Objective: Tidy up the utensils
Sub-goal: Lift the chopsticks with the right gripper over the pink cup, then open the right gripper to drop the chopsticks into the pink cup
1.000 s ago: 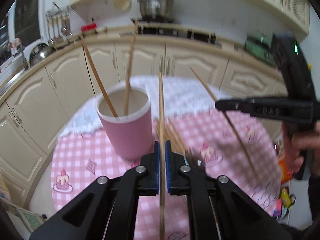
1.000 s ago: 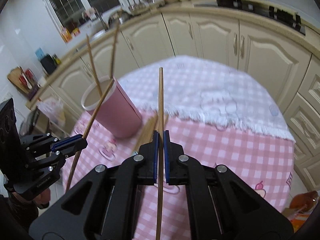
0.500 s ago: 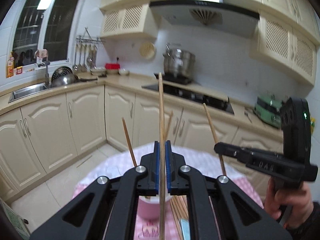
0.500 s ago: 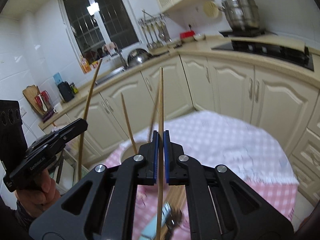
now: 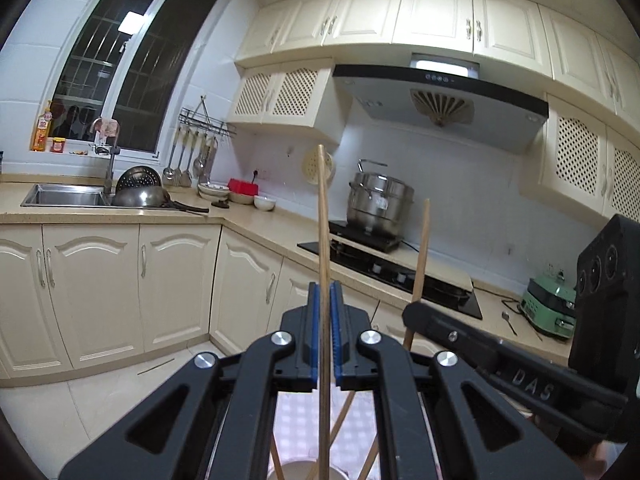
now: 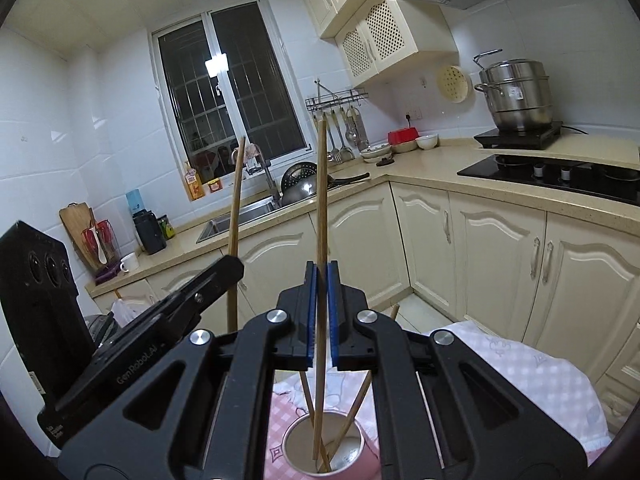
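Two hand-held grippers, left [image 5: 325, 334] and right [image 6: 321, 316], each pinch one upright chopstick [image 5: 323, 240] [image 6: 321, 216] above the pink cup [image 6: 352, 465], which holds more chopsticks, on the checkered surface [image 6: 560, 376].

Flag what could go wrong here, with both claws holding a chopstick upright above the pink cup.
1. The right claw grips its chopstick with the lower end already inside the pink cup; two chopsticks lean across the opening, so it may catch on them.
2. The left claw holds its chopstick close beside; the two claws could bump over the narrow cup.
3. A sideways push might tip the cup.
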`<state>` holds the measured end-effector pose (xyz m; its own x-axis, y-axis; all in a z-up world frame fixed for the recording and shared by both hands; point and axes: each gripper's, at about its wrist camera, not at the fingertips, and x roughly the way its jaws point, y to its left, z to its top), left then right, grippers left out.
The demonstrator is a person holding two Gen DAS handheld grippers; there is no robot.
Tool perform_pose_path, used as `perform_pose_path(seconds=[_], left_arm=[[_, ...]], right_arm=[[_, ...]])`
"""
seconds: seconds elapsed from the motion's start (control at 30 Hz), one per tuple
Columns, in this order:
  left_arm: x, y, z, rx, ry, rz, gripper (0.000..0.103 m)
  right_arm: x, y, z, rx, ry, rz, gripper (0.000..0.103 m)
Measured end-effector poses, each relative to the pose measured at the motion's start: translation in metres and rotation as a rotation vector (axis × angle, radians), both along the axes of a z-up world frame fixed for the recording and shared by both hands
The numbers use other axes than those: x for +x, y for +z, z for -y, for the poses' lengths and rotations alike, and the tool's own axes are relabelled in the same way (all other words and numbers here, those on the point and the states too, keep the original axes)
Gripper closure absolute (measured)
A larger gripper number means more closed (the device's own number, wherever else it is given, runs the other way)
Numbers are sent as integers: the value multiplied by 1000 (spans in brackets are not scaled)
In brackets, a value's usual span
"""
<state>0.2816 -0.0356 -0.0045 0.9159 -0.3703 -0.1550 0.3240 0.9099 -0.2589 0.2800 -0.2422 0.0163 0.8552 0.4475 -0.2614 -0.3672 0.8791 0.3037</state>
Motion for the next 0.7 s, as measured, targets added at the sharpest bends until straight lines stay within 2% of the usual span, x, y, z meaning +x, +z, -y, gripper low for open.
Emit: perform_pose_path(seconds=[0.27,0.5,0.53,0.6,0.63,0.67,0.7], left_arm=[[10,-28,7,-15,18,-10,98],[18,-60,12,10,7,-71,96],[19,-63,13,22,-4,-87,94],[18,-67,11,40,6,-115,63],[15,-67,7,35,19,-119,58],[12,-66,1,29,27,-123,51],[11,-65,-3,27,34,-128,39]], right_arm=[[11,-21,-5,-28,-7,-30,97],[15,-43,-12,-78,9,-92,97],[15,-46,-12,-87,11,-102,96],[13,-48,-9,-94,-2,-115,92],[11,-48,-3,-85,-13,-120,82],[10,-46,4,-71,-32,-123,57],[8,-45,9,-60,-46,-120,38]])
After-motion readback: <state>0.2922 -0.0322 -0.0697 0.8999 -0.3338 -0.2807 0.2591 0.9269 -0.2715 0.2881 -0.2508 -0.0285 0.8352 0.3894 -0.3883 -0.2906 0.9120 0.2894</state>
